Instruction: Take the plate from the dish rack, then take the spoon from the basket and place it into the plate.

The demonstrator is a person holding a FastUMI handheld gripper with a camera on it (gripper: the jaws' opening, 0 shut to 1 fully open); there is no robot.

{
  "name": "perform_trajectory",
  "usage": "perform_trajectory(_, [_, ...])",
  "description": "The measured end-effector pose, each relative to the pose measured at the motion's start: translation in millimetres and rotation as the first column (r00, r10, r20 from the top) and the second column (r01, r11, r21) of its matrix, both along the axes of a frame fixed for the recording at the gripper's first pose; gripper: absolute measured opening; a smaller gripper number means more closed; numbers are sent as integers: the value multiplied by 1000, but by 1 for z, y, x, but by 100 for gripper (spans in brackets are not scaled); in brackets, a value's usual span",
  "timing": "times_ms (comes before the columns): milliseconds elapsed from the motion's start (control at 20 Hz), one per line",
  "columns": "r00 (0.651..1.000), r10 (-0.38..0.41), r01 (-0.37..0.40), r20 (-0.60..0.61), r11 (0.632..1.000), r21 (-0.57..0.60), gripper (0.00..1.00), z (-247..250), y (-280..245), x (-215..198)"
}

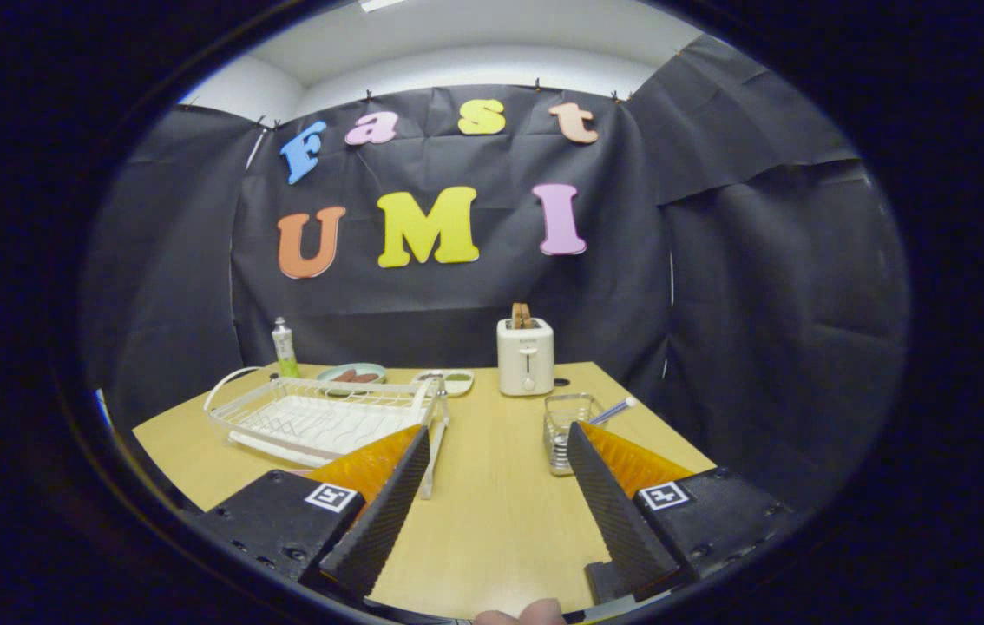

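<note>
Plate first: I cannot make one out for certain in the dish rack (323, 421), whose white tray and wire walls sit just ahead of the left finger, touching nothing of the claw (496, 486). That claw hangs over the bare wooden table (501, 512) with its two ribbed fingers (388, 503) spread wide and nothing between them. A fingertip of the person's hand (520, 615) shows at the claw's base. Just beyond the right finger stands the small wire basket (568, 430), and the spoon (612, 411) stands in it, its pale handle leaning up and out to the right, long axis tilted away from the rack; the bowl end is hidden down in the basket. Farther back, by the booth wall, are a white toaster (526, 356), a flat tray (449, 380), a dish (351, 374) with something brown on it, and a small bottle (285, 347) behind the rack. For the step in hand, I judge it best to swing left, come in low over the rack's near wall, and close on a plate's rim squarely, lifting straight up so it clears the wires before turning toward open table.
</note>
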State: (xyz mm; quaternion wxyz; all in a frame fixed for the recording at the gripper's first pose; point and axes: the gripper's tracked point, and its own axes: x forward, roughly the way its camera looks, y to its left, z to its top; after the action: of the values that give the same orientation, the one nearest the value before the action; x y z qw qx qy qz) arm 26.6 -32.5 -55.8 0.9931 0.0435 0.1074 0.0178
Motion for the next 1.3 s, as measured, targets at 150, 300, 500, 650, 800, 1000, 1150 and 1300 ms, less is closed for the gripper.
perform_trajectory(150, [997, -46, 49, 69, 998, -35, 100, -4, -38, 13])
perform_trajectory(300, [996, -42, 44, 73, 999, -29, 100, -20, -60, 42])
perform_trajectory(500, [1000, -18, 17, 18, 999, 33, 100, -51, -86, 92])
perform_trajectory(650, [999, 12, -6, -43, 992, 129, 100, -72, -91, 126])
perform_trajectory(800, [997, 33, -19, -69, 980, 199, 93, -85, -94, 150])
perform_trajectory(1000, [996, 55, -38, -69, 973, 228, 77, -87, -89, 167])
perform_trajectory(1150, [996, 62, -45, -72, 976, 212, 60, -86, -85, 174])
perform_trajectory(1300, [995, 60, -43, -76, 976, 213, 36, -80, -86, 177])
